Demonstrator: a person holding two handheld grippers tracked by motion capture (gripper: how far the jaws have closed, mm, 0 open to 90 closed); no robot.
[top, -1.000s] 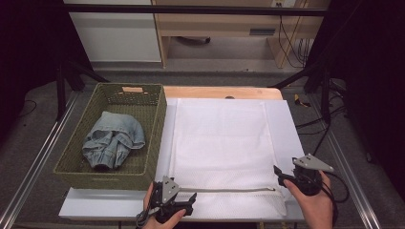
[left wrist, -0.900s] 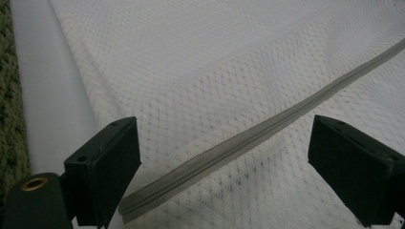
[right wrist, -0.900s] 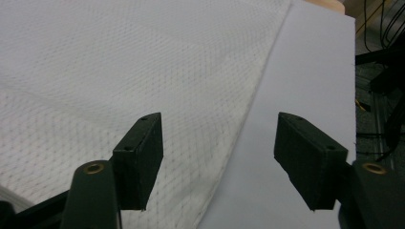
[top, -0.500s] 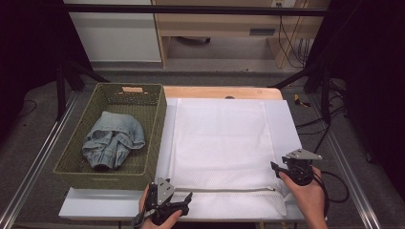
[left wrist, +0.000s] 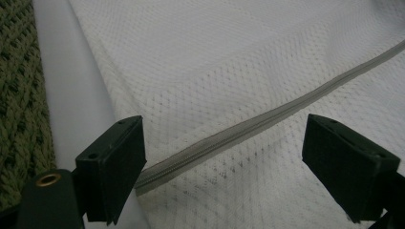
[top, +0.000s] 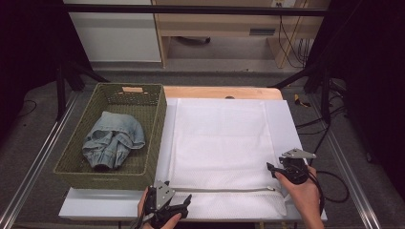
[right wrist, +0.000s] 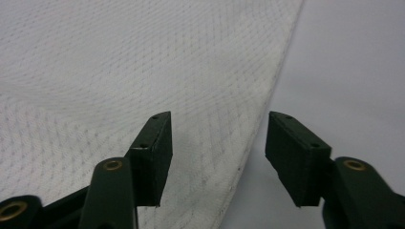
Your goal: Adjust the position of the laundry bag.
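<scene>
a white mesh bag (top: 219, 148) lies flat on a white sheet (top: 286, 124) that covers the table, just right of a green basket (top: 157, 119) holding folded jeans (top: 112, 138). the bag is close to square, with its sides running away from the person and its far edge near the table's wooden strip (top: 219, 91). its zipper (top: 224, 189) is the long line to read: it runs level across the near end of the bag, from left to right, parallel to the table's near edge, with a narrow band of mesh on the person's side of it. the left gripper (top: 186, 200) sits at the bag's near left corner, pointing right along the zipper; in the left gripper view its jaws stand wide apart, with the zipper's (left wrist: 248, 125) left end passing between them over the mesh (left wrist: 215, 57), and neither pad presses on anything. the basket (left wrist: 16, 95) wall shows at that view's left. the right gripper (top: 271, 168) is at the bag's right edge, above the zipper's right end, pointing left. its jaws have just been opening and stand parted, straddling the bag's (right wrist: 119, 71) side edge, one over mesh and one over bare sheet (right wrist: 353, 62), with nothing pinched.
</scene>
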